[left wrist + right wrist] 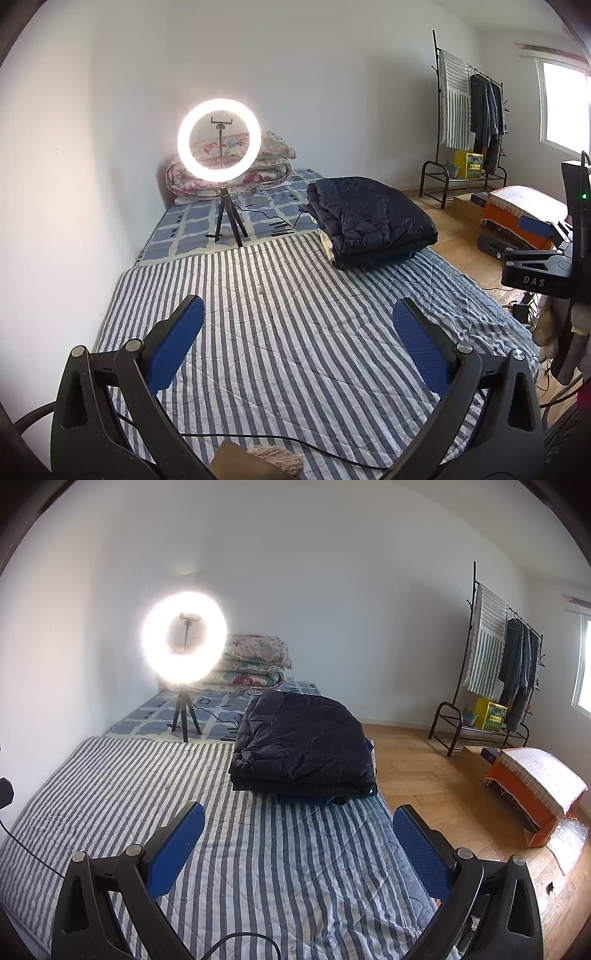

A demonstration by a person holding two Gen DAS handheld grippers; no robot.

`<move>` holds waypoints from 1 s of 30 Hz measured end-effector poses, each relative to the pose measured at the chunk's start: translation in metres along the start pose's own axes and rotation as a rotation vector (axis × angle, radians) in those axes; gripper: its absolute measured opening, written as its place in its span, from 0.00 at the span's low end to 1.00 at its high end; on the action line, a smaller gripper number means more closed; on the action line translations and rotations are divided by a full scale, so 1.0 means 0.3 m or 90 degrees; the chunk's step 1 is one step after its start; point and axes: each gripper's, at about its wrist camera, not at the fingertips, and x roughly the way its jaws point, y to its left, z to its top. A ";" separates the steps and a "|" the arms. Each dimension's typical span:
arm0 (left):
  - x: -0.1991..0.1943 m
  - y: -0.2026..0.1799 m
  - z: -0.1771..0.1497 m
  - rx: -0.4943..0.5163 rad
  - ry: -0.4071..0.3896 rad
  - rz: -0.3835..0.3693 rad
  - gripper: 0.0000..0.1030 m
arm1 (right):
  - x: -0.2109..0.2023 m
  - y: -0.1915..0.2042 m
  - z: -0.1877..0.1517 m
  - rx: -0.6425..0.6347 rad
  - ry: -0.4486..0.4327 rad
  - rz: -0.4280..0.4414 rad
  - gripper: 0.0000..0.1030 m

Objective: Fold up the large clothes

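We count two tools: left tool [299,321] and right tool [299,827], two blue pads each, all spread wide. One bed [110,794] with one striped quilt [295,332]. One folded dark jacket [301,744] on top of a stack; layers under it we can't count. One ring light [219,139] on one tripod [229,221]. One pile of floral bedding [255,661]. One clothes rack [491,672]. One orange box [532,790].

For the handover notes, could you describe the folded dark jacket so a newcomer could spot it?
On the striped quilt, look to the far right edge, near the wooden floor. The folded dark jacket tops a small stack there: navy, puffy, quilted, unlike the floral bedding behind the ring light.
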 end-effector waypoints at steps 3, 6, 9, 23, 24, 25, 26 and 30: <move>0.002 -0.004 -0.007 0.003 0.002 0.000 1.00 | -0.002 -0.006 -0.002 0.006 -0.004 -0.002 1.00; 0.001 -0.006 -0.008 0.002 0.001 -0.001 1.00 | 0.000 -0.010 -0.002 0.013 -0.004 -0.003 1.00; -0.002 -0.010 -0.010 0.003 -0.002 -0.003 1.00 | 0.004 -0.015 -0.006 0.018 0.000 -0.002 1.00; -0.005 -0.009 -0.014 0.007 -0.003 -0.001 1.00 | 0.006 -0.020 -0.011 0.026 0.000 -0.005 1.00; -0.007 -0.009 -0.014 0.006 -0.004 0.001 1.00 | 0.006 -0.020 -0.011 0.025 0.000 -0.005 1.00; -0.009 -0.009 -0.014 0.006 -0.006 0.002 1.00 | 0.005 -0.021 -0.012 0.025 0.000 -0.005 1.00; -0.009 -0.008 -0.013 0.006 -0.006 0.003 1.00 | 0.005 -0.021 -0.012 0.025 0.000 -0.006 1.00; -0.010 -0.007 -0.014 0.004 -0.005 0.003 1.00 | 0.002 -0.022 -0.014 0.025 -0.001 -0.007 1.00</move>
